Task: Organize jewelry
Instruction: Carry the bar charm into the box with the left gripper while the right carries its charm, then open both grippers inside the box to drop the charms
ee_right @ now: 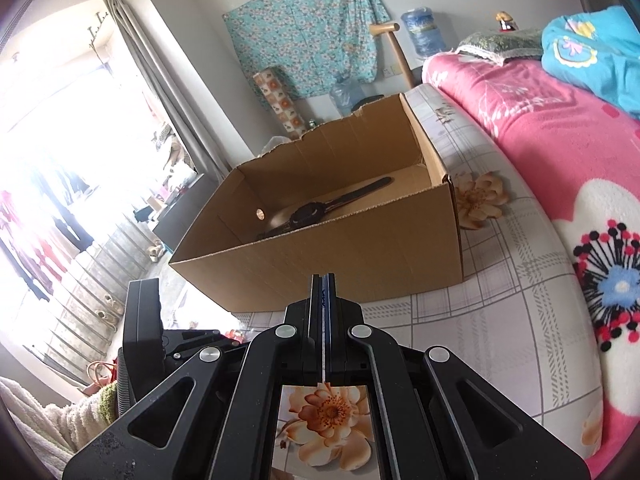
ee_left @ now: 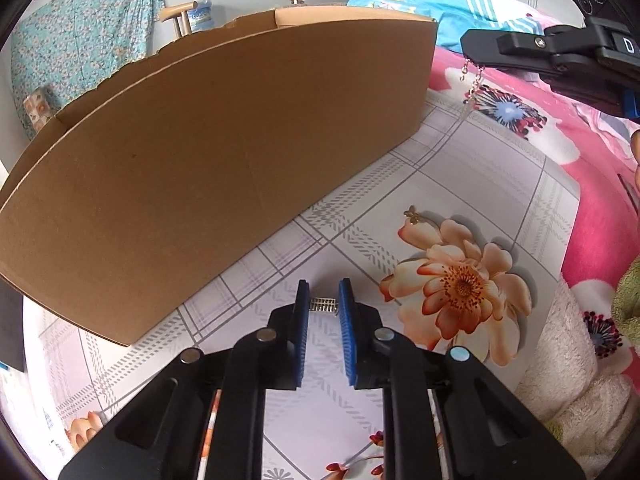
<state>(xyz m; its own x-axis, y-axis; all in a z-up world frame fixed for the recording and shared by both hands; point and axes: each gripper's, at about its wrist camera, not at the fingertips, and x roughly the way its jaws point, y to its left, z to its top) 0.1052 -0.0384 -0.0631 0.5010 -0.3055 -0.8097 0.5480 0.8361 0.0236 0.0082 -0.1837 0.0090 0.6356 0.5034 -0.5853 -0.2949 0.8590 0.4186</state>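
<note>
A brown cardboard box (ee_left: 208, 152) stands on the bed; it also shows in the right wrist view (ee_right: 360, 256), with a black wristwatch (ee_right: 316, 210) lying inside. My left gripper (ee_left: 324, 304) is low over the sheet, jaws a little apart around a small silver ridged clasp (ee_left: 322, 305). My right gripper (ee_left: 476, 54) is in the air at the upper right, shut on a thin gold chain (ee_left: 475, 80) that dangles below its tip. In its own view the right gripper (ee_right: 324, 280) has its jaws pressed together. A gold butterfly earring (ee_left: 414, 216) lies on the sheet.
The sheet is white with grey checks and orange flowers (ee_left: 460, 284). A pink floral blanket (ee_right: 560, 152) and a blue cloth (ee_right: 592, 52) lie to the right. A cream towel (ee_left: 568, 364) is at the lower right. Water bottles (ee_right: 423, 32) stand beyond the box.
</note>
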